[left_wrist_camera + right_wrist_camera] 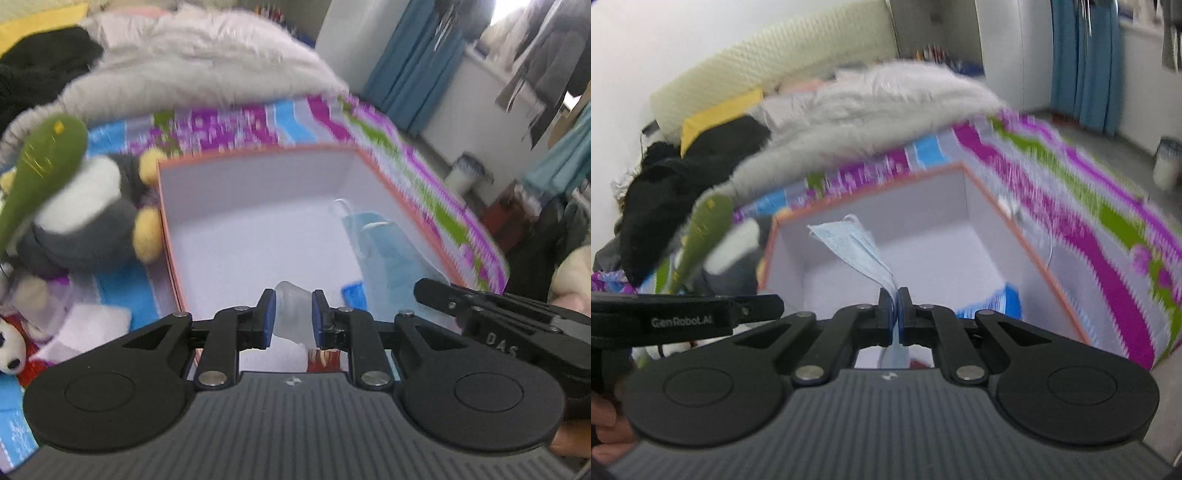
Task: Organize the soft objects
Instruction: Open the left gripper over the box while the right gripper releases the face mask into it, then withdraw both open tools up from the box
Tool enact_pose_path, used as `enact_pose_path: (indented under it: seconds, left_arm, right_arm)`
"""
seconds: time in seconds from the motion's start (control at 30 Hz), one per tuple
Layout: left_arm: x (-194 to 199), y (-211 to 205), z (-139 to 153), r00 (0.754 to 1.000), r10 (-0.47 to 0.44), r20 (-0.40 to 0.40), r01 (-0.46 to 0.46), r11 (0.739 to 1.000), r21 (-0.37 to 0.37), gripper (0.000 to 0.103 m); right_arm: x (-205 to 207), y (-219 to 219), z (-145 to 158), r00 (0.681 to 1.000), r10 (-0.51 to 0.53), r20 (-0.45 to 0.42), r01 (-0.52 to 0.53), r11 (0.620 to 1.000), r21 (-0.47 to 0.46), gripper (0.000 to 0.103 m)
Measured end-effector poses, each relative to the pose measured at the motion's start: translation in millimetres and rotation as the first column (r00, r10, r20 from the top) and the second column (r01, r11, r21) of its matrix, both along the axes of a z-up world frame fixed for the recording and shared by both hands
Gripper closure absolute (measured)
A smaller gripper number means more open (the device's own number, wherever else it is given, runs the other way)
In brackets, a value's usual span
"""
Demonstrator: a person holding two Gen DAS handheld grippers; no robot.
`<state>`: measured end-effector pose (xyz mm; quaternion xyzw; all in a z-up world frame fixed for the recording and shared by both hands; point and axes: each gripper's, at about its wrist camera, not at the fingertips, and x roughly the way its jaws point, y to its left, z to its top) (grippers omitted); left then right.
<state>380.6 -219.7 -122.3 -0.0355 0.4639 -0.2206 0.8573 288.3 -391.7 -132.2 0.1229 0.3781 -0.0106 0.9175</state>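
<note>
Left gripper (292,315) closed on a translucent, whitish soft lump (291,310), squeezed between the blue pads at bottom centre of the left wrist view; what the lump is cannot be told; right gripper (895,314) clamped tight on a light blue face mask (849,245), gathered end between the pads, loose end fanning toward upper left of the right wrist view.

Orange-rimmed box (258,153) with white inside fills mid-frame in both views, lying directly ahead of and below both grippers; a second blue mask (384,251) already lies inside, against the right wall; a blue-and-white packet (1001,302) sits near the box's near right corner; striped magenta, green and blue bedcover (1089,221) runs under the box.

Key relation: the held mask's long axis runs from the pads out over the box's open mouth, toward its far left corner, so a release here looks likely to land it inside; left gripper's lump sits over the near rim, mid-width; both hands seem about equally near, the right one arguably better placed over open floor.

Outside the box, left of frame: penguin plush (92,206) with yellow feet touching the left wall; green plush (40,170) over it; panda toy (11,350) at lower left; grey furry blanket (192,62) heaped behind; heavy motion blur throughout.
</note>
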Motion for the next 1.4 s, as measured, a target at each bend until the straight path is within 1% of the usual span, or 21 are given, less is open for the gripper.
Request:
enact_pose_path:
  seconds: [0.13, 0.2, 0.27, 0.33, 0.4, 0.43, 0.47, 0.5, 0.53, 0.6, 0.7, 0.77, 0.87, 0.93, 1.0, 1.1, 1.23, 1.4]
  left_arm:
    - [3, -11, -18, 0.999, -0.006, -0.04, 0.008, 0.999, 0.037, 0.08]
    - [2, -14, -22, 0.999, -0.007, -0.046, 0.01, 0.999, 0.052, 0.079]
    - [1, -16, -24, 0.999, -0.008, -0.047, 0.011, 0.998, 0.065, 0.077]
    - [0, -16, -24, 0.999, -0.002, -0.042, 0.005, 0.998, 0.068, 0.07]
    - [0, -13, -22, 0.999, 0.006, -0.044, -0.004, 0.998, 0.056, 0.063]
    - [-1, -11, -20, 0.999, 0.013, -0.039, -0.011, 0.999, 0.053, 0.059]
    - [-3, -9, -18, 0.999, 0.022, -0.032, -0.02, 0.998, 0.054, 0.059]
    - [-4, -6, -15, 0.999, 0.03, -0.023, -0.028, 0.998, 0.05, 0.058]
    - [-6, -4, -13, 0.999, 0.031, -0.02, -0.03, 0.999, 0.044, 0.058]
    - [-10, -2, -7, 1.0, 0.023, -0.007, -0.023, 0.999, 0.043, 0.058]
    - [-19, 2, 8, 0.998, 0.033, 0.051, -0.036, 0.998, 0.052, 0.058]
    - [-25, 8, 20, 0.996, 0.04, 0.077, -0.042, 0.999, 0.03, 0.058]
    - [-36, 18, 44, 0.989, 0.059, 0.138, -0.061, 0.998, 0.014, 0.058]
    - [-46, 26, 60, 0.984, 0.075, 0.163, -0.074, 0.997, -0.012, 0.058]
    - [-57, 35, 76, 0.977, 0.085, 0.194, -0.08, 0.996, -0.035, 0.058]
    - [-76, 45, 95, 0.966, 0.091, 0.242, -0.083, 0.996, -0.042, 0.057]
    - [-104, 58, 109, 0.949, 0.095, 0.3, -0.087, 0.995, -0.037, 0.056]
    - [-136, 79, 117, 0.935, 0.119, 0.333, -0.107, 0.993, -0.056, 0.055]
  right_arm:
    - [-1, -2, -20, 0.999, 0.006, -0.043, -0.006, 1.0, -0.002, 0.095]
    - [-3, -3, -25, 0.999, 0.01, -0.046, -0.01, 1.0, 0.007, 0.094]
    - [-4, -3, -28, 0.999, 0.016, -0.045, -0.017, 1.0, -0.009, 0.094]
    - [-6, -4, -30, 0.998, 0.02, -0.052, -0.021, 1.0, -0.018, 0.092]
    - [-7, -8, -31, 0.998, 0.029, -0.05, -0.029, 0.999, 0.013, 0.089]
    - [-8, -10, -30, 0.998, 0.032, -0.045, -0.031, 0.999, 0.027, 0.08]
    - [-10, -11, -30, 0.999, 0.033, -0.038, -0.031, 0.999, 0.032, 0.072]
    - [-11, -11, -29, 0.999, 0.029, -0.028, -0.028, 0.999, 0.026, 0.056]
    - [-12, -10, -28, 0.999, 0.028, -0.018, -0.028, 0.999, 0.019, 0.046]
    - [-13, -8, -24, 0.999, 0.035, -0.003, -0.035, 0.999, 0.007, 0.046]
    - [-16, -6, -15, 0.999, 0.047, 0.026, -0.048, 0.999, 0.008, 0.046]
    - [-20, -4, -5, 0.997, 0.05, 0.055, -0.05, 0.999, -0.001, 0.046]
    - [-29, -3, 11, 0.992, 0.055, 0.11, -0.054, 0.998, -0.01, 0.046]
    - [-35, -1, 23, 0.988, 0.057, 0.146, -0.056, 0.998, -0.015, 0.046]
    - [-43, 1, 36, 0.98, 0.062, 0.191, -0.059, 0.998, -0.02, 0.046]
    - [-55, 5, 52, 0.967, 0.065, 0.245, -0.062, 0.998, -0.022, 0.045]
    - [-73, 13, 67, 0.952, 0.073, 0.298, -0.073, 0.997, -0.01, 0.045]
    - [-96, 33, 78, 0.93, 0.111, 0.35, -0.114, 0.993, -0.013, 0.045]
